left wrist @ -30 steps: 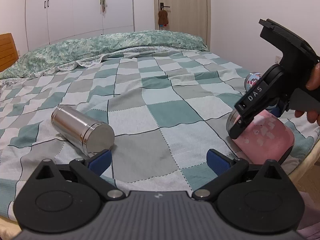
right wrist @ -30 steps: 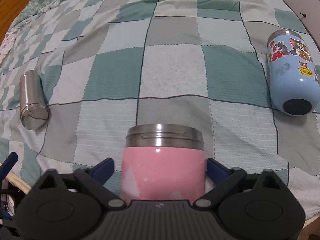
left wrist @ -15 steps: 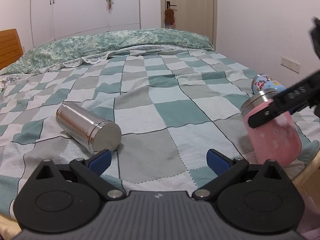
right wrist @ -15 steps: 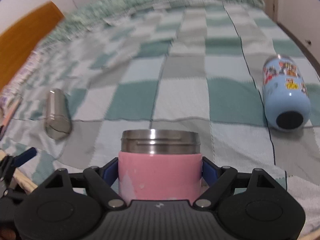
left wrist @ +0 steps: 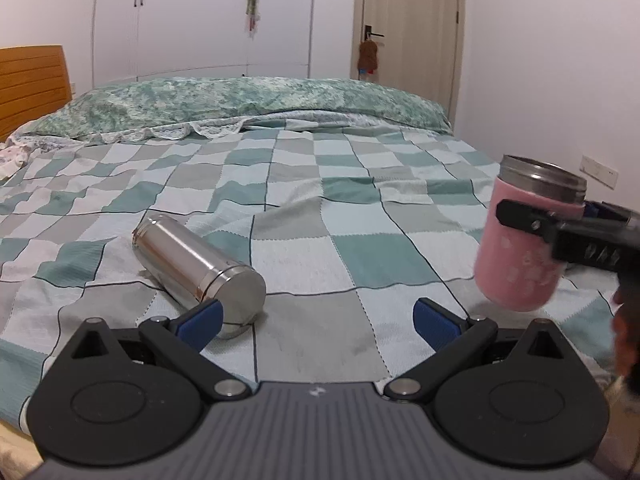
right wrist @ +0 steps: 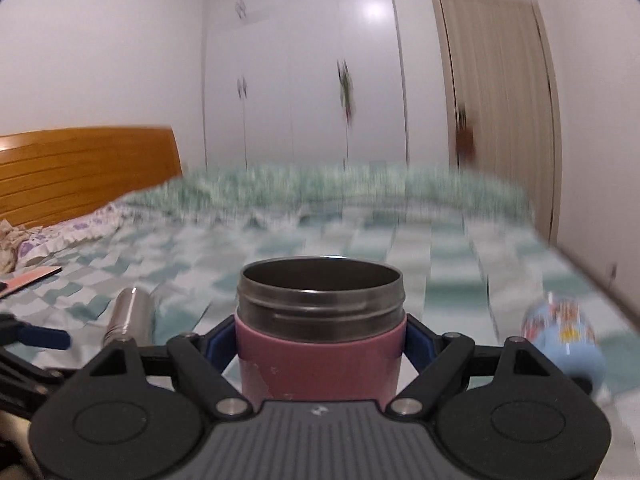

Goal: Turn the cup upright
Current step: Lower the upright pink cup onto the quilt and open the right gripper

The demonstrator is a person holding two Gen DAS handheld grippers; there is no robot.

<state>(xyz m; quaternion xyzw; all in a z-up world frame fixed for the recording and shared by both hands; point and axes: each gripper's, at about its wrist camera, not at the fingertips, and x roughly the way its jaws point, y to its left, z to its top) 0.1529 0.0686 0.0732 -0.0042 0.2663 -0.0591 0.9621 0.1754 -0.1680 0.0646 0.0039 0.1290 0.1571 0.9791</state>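
On the left of the left wrist view, a wooden headboard [left wrist: 32, 88] is standing against the wall, and a green patterned pillow [left wrist: 240, 104] is stretching across the head of the bed [left wrist: 320, 208], which is wearing a checked cover of teal, grey and pale squares. A steel flask [left wrist: 196, 266] is lying on its side on that cover, its flat end pointing toward the camera, just beyond the left blue pad of the left hand-held gripper [left wrist: 316, 318]. That hand-held gripper is hanging low over the near edge of the bed with its fingers spread wide and nothing between them.

Further right, the pink cup [left wrist: 524, 248] is hanging in the air above the bed's right side, its steel rim on top and its body leaning slightly, with its base clear of the cover. The right hand-held gripper [left wrist: 560, 232] is reaching in from the right edge and pinching the cup around its upper pink band.

In the right wrist view the steel flask [right wrist: 128, 314] is showing at the left. At centre, the right hand-held gripper [right wrist: 320, 340] is pressing its blue pads against both sides of the pink cup [right wrist: 320, 344], whose open steel mouth is facing up. The bed behind is smeared with motion blur. At the right, a blue sticker-covered bottle [right wrist: 564, 340] is lying on its side, well apart from the cup.
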